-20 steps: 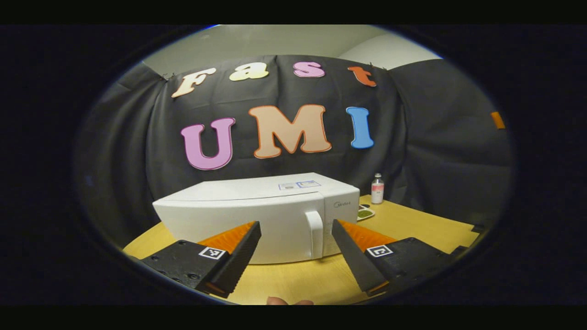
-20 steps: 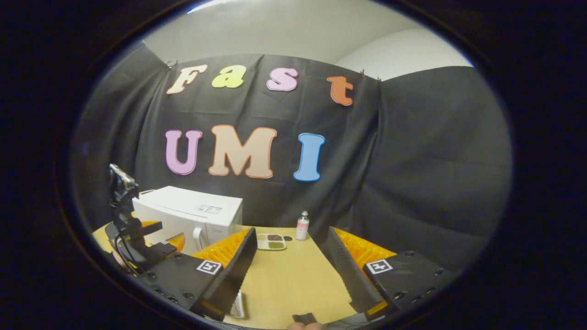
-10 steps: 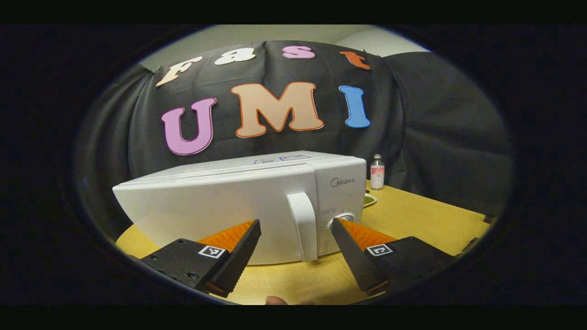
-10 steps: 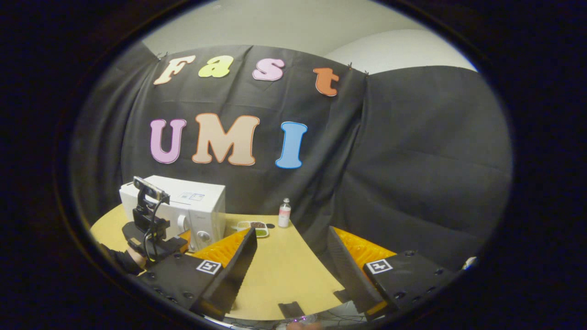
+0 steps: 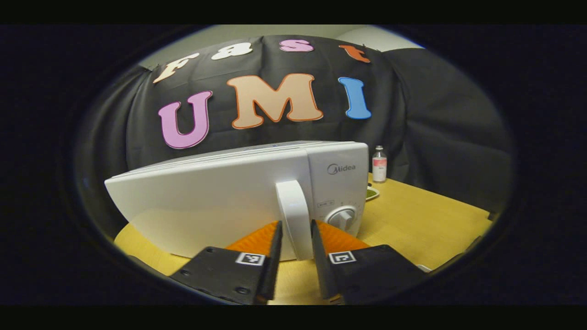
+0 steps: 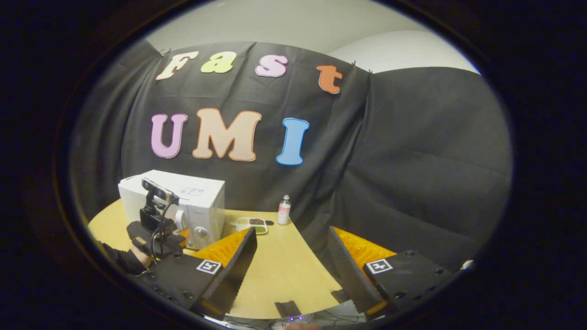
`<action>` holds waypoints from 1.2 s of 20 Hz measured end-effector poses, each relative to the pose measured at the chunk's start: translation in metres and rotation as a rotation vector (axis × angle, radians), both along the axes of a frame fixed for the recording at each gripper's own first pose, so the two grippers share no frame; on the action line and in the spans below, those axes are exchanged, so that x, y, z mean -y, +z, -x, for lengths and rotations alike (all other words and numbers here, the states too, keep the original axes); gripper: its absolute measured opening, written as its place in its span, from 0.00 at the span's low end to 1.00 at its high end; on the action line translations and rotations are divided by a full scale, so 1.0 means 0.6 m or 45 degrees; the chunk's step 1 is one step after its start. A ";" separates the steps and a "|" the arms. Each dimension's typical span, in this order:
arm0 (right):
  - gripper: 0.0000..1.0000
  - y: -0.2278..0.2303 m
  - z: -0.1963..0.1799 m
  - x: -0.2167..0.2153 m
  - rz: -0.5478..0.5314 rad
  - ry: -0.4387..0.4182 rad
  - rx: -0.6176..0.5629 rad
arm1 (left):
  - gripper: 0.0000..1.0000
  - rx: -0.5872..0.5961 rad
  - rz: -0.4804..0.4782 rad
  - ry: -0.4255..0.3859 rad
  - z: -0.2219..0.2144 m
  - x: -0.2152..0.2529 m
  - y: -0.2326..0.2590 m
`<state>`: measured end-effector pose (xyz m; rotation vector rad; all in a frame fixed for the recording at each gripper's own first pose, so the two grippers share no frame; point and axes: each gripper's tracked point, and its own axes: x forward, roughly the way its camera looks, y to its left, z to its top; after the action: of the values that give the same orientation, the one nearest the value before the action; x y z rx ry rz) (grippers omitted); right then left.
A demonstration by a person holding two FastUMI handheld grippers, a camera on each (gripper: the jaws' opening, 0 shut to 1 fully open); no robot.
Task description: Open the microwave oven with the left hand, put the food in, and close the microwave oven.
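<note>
1. Here, in the left gripper view, we see the white microwave oven (image 5: 238, 201) standing on the yellow table (image 5: 412, 220) with its door shut.
2. The left gripper (image 5: 296, 238) has its fingers drawn narrow, one on each side of the door handle (image 5: 293, 215); they sit right against it, though we cannot tell whether both press on it.
3. In the right gripper view, the left gripper (image 6: 158, 229) sits at the front of the microwave oven (image 6: 192, 206), and a hand (image 6: 137, 256) in a dark sleeve holds it.
4. The right gripper (image 6: 293, 256) hangs above the near edge of the table (image 6: 284, 270), well apart from the oven, its fingers spread wide and holding nothing.
5. The food tray (image 6: 252, 224) lies on the table just to the right of the oven, with a small bottle (image 6: 284, 210) beside it near the cloth wall.
6. In the left gripper view we see the bottle (image 5: 379, 164) past the oven's right corner, and an edge of the food tray (image 5: 371, 193) below it.
</note>
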<state>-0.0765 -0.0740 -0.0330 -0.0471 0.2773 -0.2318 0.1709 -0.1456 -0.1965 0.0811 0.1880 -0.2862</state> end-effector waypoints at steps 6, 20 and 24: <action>0.98 -0.001 0.001 -0.005 -0.022 0.019 0.005 | 0.13 -0.011 0.100 -0.015 0.003 0.004 0.003; 0.98 0.010 -0.004 -0.002 -0.048 0.035 0.048 | 0.02 -0.080 0.081 -0.073 0.009 0.002 0.004; 0.98 0.009 -0.009 -0.002 -0.050 0.028 0.053 | 0.01 -0.033 0.079 -0.095 0.070 -0.008 0.009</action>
<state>-0.0714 -0.0728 -0.0274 -0.0061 0.2397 -0.2054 0.1291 -0.1408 -0.1909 0.0229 0.2020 -0.3673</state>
